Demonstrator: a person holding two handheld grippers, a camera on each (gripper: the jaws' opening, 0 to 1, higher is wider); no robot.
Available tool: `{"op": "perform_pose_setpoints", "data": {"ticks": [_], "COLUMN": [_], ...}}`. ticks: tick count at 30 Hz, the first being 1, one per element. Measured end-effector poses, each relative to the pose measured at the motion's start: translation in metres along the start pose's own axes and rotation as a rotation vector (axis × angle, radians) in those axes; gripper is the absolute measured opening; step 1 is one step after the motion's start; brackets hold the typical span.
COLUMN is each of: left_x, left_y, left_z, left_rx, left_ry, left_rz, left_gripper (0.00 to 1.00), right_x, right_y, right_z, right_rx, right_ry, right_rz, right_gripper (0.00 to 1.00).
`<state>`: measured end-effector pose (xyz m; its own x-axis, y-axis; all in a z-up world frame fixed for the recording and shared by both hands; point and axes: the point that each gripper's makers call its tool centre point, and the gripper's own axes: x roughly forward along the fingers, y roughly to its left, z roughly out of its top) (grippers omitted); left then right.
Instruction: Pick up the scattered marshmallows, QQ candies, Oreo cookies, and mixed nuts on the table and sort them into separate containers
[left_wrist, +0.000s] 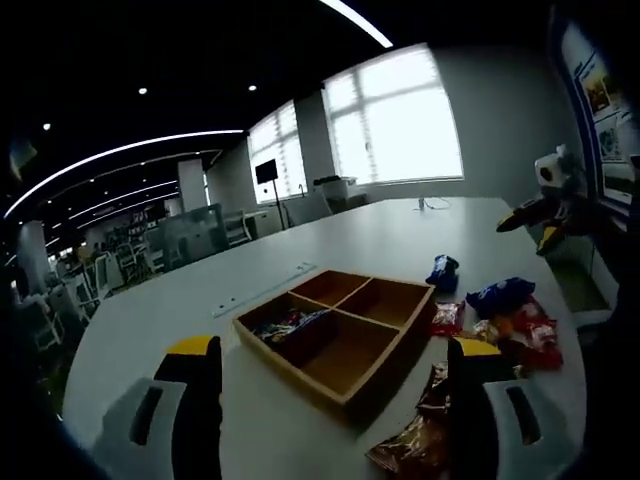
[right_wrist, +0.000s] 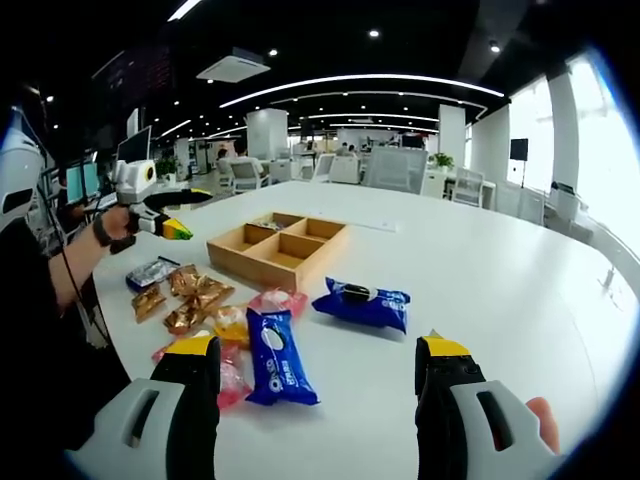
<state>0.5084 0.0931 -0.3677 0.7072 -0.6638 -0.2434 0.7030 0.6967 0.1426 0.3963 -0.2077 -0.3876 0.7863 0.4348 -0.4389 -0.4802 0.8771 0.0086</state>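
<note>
Left gripper: the left gripper (left_wrist: 335, 385) has its jaws spread wide and holds nothing; it hangs over the near edge of the table (left_wrist: 400, 235), just before the tray. In the right gripper view it shows far to the left (right_wrist: 180, 213), held in a person's hand (right_wrist: 113, 226).
Right gripper: the right gripper (right_wrist: 318, 375) is also wide open and empty, above the table surface; a fingertip shows at its lower right.
Tray: a wooden tray (right_wrist: 277, 250) with four compartments stands near the middle of the table. One compartment already has some wrapped sweets (left_wrist: 292, 323); the others look bare.
Blue packs: one blue cookie pack (right_wrist: 277, 356) lies just beside the right gripper's left jaw; a second blue pack (right_wrist: 362, 304) lies apart from it, towards the table's middle.
Other snacks: golden-brown packets (right_wrist: 186, 297) and pink packets (right_wrist: 279, 301) lie in a loose group between the tray and the table's edge near the person.
Hard to make out: the printing on the small packets is too blurred to read, and the left gripper's right jaw covers part of the brown packets (left_wrist: 415, 440).
</note>
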Motion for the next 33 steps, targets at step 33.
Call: {"op": "perform_pose_setpoints", "data": {"ticks": [33], "left_x": [-0.064], "left_y": [-0.032], "left_z": [-0.016], "left_rx": [0.003], "left_ry": [0.061], "left_rz": [0.029], "left_gripper": [0.97], "right_x": [0.009], "right_y": [0.000], "right_z": [-0.002], "right_rx": [0.001], "right_ry": [0.009], "right_rz": [0.015], "right_gripper": [0.75]}}
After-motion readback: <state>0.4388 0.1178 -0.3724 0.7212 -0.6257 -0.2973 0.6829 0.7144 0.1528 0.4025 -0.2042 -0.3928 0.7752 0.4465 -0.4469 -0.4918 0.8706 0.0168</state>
